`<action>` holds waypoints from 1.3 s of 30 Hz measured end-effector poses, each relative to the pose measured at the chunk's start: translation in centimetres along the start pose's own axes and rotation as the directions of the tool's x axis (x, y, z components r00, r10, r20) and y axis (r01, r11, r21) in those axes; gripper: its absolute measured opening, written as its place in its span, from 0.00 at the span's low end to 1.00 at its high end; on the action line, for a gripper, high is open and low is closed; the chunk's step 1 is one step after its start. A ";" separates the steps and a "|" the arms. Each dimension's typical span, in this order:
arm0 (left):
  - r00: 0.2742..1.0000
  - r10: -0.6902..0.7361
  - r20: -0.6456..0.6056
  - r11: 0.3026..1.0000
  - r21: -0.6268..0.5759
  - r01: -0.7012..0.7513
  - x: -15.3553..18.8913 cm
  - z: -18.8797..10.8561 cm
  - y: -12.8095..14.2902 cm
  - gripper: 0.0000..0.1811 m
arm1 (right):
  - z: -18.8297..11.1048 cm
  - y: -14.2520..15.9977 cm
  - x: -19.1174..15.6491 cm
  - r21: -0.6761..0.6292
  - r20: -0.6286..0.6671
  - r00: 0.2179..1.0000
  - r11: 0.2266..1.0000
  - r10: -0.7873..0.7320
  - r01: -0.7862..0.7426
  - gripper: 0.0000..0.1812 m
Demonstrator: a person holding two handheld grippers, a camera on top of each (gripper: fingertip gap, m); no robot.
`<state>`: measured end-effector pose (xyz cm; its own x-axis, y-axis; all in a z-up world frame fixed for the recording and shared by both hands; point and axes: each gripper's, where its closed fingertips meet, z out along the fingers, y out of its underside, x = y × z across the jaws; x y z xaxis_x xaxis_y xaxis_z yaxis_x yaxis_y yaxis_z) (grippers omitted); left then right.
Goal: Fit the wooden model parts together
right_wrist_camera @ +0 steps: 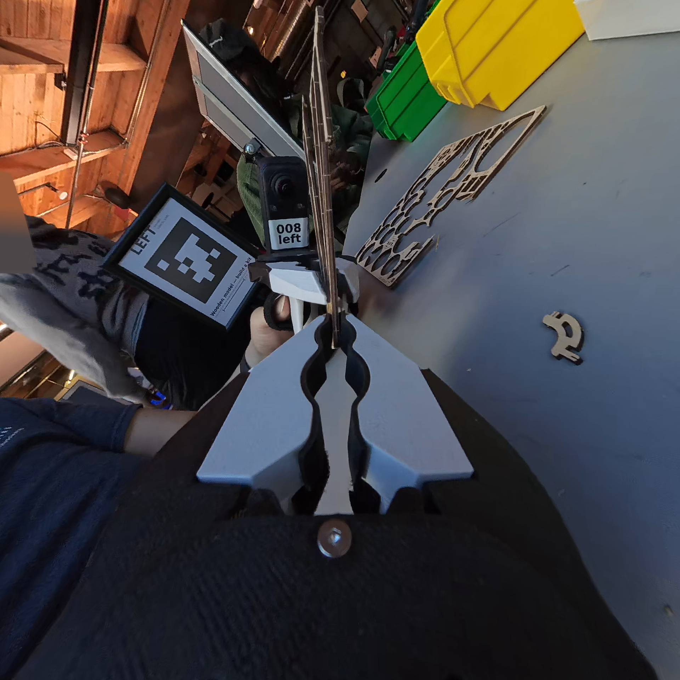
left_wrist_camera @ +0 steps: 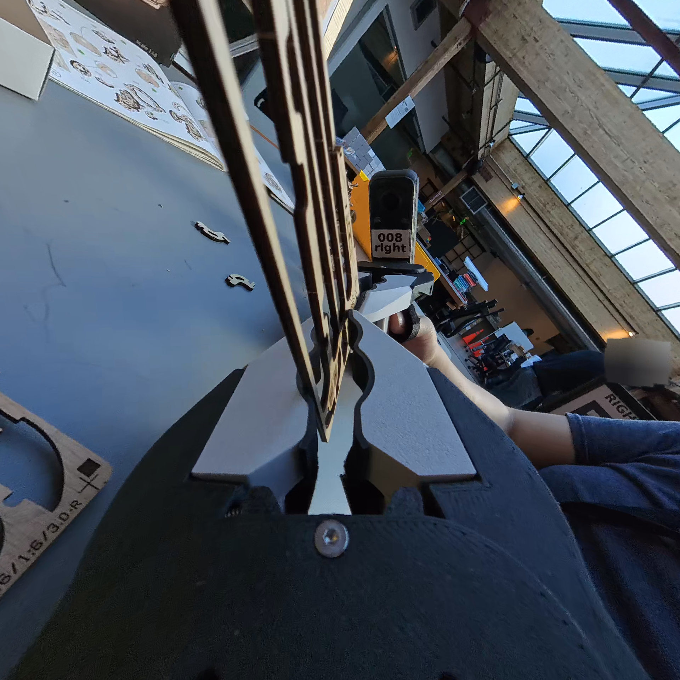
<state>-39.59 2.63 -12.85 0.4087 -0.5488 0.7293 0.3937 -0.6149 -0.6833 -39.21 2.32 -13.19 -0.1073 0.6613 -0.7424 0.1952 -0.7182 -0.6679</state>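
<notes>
A thin laser-cut wooden sheet (left_wrist_camera: 294, 147) with slots and part outlines stands on edge above the grey table, held from two opposite sides. My left gripper (left_wrist_camera: 333, 327) is shut on its lower edge. My right gripper (right_wrist_camera: 335, 323) is shut on the sheet's edge (right_wrist_camera: 320, 147), and in the left wrist view it shows beyond the sheet (left_wrist_camera: 382, 290). The left gripper also shows in the right wrist view, behind the sheet (right_wrist_camera: 323, 283). Two small loose wooden parts (left_wrist_camera: 212, 232) (left_wrist_camera: 240, 282) lie on the table; one shows in the right wrist view (right_wrist_camera: 563, 336).
An open instruction booklet (left_wrist_camera: 128, 84) and a white box (left_wrist_camera: 22, 62) lie at the table's far side. An emptied wooden sheet (right_wrist_camera: 441, 195) lies flat, another (left_wrist_camera: 36, 496) near my left gripper. Yellow (right_wrist_camera: 496, 48) and green (right_wrist_camera: 404, 103) bins stand at the edge. A framed marker card (right_wrist_camera: 184, 254) is beside a person's arm. Less than 4 cm separates the two grippers' tips.
</notes>
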 end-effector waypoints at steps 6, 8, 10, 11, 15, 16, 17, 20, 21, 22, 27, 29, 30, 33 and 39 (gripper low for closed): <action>1.000 0.028 -0.013 0.999 -0.036 -0.028 0.4 0.4 0.5 0.04 | -0.2 -0.4 -0.3 0.029 0.025 1.000 1.000 0.003 -0.003 0.01; 0.999 0.020 -0.031 0.999 -0.035 -0.021 0.6 0.3 0.5 0.02 | -0.2 -0.4 -0.3 0.029 0.024 1.000 1.000 0.002 -0.002 0.01; 0.998 0.022 -0.051 0.999 -0.033 -0.024 0.8 0.2 0.5 0.02 | -0.2 -0.5 -0.5 0.032 0.035 0.999 0.999 -0.005 0.004 0.01; 0.998 0.021 -0.066 0.999 -0.032 -0.023 1.0 0.2 0.5 0.01 | -0.2 -0.5 -0.5 0.032 0.035 0.999 0.999 -0.010 0.009 0.02; 0.997 0.025 -0.067 0.997 -0.066 -0.029 1.1 0.3 1.0 0.00 | 0.2 0.1 -0.5 -0.009 0.027 0.999 1.000 -0.022 0.023 0.03; 0.998 0.024 -0.062 0.997 -0.071 -0.028 1.0 0.4 1.0 0.00 | 0.2 0.1 -0.4 -0.005 0.023 0.999 1.000 -0.022 0.022 0.02; 0.998 0.017 -0.058 0.997 -0.076 -0.021 1.0 0.4 1.1 0.00 | 0.2 0.2 -0.3 -0.013 0.021 1.000 1.000 -0.013 0.013 0.02; 0.999 0.014 -0.035 0.997 -0.080 -0.016 0.7 0.4 1.2 0.01 | 0.3 0.2 0.0 -0.016 0.004 1.000 1.000 -0.008 0.008 0.01; 0.999 0.012 -0.033 0.997 -0.082 -0.014 0.6 0.5 1.2 0.01 | 0.2 0.2 0.0 -0.015 -0.001 1.000 1.000 -0.012 0.012 0.01; 0.999 0.011 -0.031 0.996 -0.083 -0.013 0.6 0.5 1.2 0.01 | 0.2 0.2 0.1 -0.014 -0.004 1.000 1.000 -0.014 0.014 0.01; 1.000 0.002 0.004 0.996 -0.086 -0.002 0.1 0.5 1.3 0.01 | 0.4 0.2 0.6 -0.018 -0.044 0.999 1.000 -0.010 0.009 0.02; 1.000 -0.003 0.004 0.996 -0.085 0.004 0.0 0.5 1.3 0.01 | 0.4 0.2 0.6 -0.017 -0.052 0.998 1.000 -0.018 0.018 0.03; 1.000 -0.003 -0.015 0.997 -0.083 0.002 0.3 0.4 1.2 0.01 | 0.4 0.2 0.4 -0.014 -0.033 0.999 1.000 -0.023 0.023 0.03; 0.999 0.023 -0.048 0.996 -0.089 -0.027 0.9 0.4 1.3 0.01 | 0.1 0.4 -0.3 -0.025 0.041 0.999 1.000 0.016 -0.015 0.02; 0.999 0.021 -0.036 0.998 -0.052 -0.023 0.7 0.3 0.8 0.01 | -0.1 0.3 -0.3 -0.021 0.046 0.998 0.999 0.033 -0.032 0.01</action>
<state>-38.75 1.93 -12.86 0.3868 -0.5814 0.7158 0.3409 -0.6311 -0.6968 -39.08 1.98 -13.16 -0.1452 0.6266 -0.7657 0.2194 -0.7343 -0.6424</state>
